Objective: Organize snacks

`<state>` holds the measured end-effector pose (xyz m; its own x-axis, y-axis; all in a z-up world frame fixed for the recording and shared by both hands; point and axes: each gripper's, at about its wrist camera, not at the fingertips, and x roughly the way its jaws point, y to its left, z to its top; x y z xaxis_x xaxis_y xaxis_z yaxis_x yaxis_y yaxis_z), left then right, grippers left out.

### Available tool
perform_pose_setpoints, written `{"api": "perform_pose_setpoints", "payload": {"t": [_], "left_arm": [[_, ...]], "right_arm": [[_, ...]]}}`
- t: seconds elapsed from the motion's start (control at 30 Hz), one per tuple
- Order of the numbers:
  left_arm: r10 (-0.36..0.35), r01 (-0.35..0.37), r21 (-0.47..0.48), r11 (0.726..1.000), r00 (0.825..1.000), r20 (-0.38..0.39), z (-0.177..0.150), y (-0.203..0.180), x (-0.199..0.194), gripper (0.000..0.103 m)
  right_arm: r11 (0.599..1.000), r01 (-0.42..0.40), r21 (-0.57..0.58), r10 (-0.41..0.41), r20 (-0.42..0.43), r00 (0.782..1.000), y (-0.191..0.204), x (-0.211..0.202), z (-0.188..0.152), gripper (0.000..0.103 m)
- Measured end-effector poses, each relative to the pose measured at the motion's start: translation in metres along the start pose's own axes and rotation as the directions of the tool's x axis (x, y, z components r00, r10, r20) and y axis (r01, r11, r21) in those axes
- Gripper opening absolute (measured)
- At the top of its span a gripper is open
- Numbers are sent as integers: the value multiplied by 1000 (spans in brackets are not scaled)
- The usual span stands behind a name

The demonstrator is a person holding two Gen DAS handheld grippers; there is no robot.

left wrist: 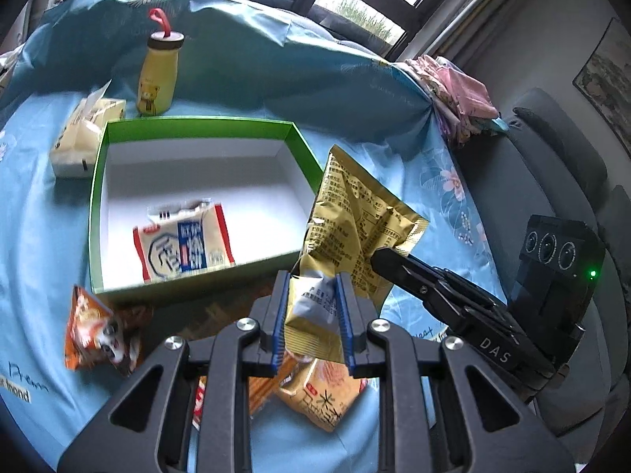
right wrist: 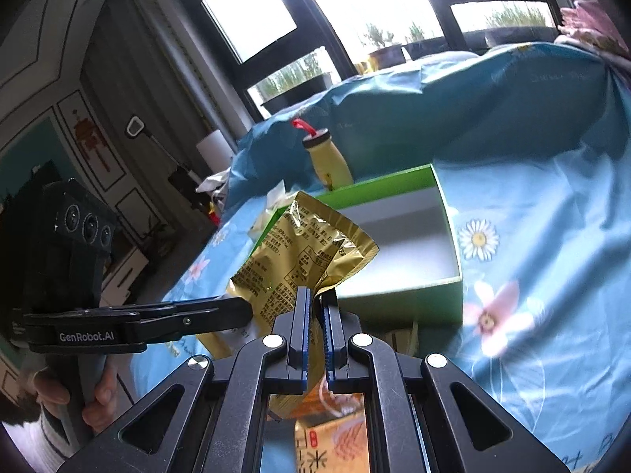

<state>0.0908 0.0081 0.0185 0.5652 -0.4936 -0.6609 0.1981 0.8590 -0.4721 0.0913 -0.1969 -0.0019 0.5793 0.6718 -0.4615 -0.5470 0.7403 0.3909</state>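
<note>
Left wrist: blue floral cloth (left wrist: 221,59) under green box (left wrist: 98,181), windows (left wrist: 355,4) behind

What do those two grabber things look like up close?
Both are black, with angular frames cut with triangle holes and round silver bolts. The fingers carry ridged blue pads. The right gripper has "DAS" in white letters, and a boxy block with three round lenses and a green light. The left gripper reads "GenRobot.AI" and has three lenses too. No cables show.
</note>
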Motion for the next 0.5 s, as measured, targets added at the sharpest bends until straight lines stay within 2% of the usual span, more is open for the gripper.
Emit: {"api": "perform_pose_setpoints", "payload": {"t": [0.5], "left_arm": [[15,-15,-3,1000,1000,14,43,20,18,23]], "right_arm": [[999,23,-39,-22,10,1000,-4,32,39,8]]}}
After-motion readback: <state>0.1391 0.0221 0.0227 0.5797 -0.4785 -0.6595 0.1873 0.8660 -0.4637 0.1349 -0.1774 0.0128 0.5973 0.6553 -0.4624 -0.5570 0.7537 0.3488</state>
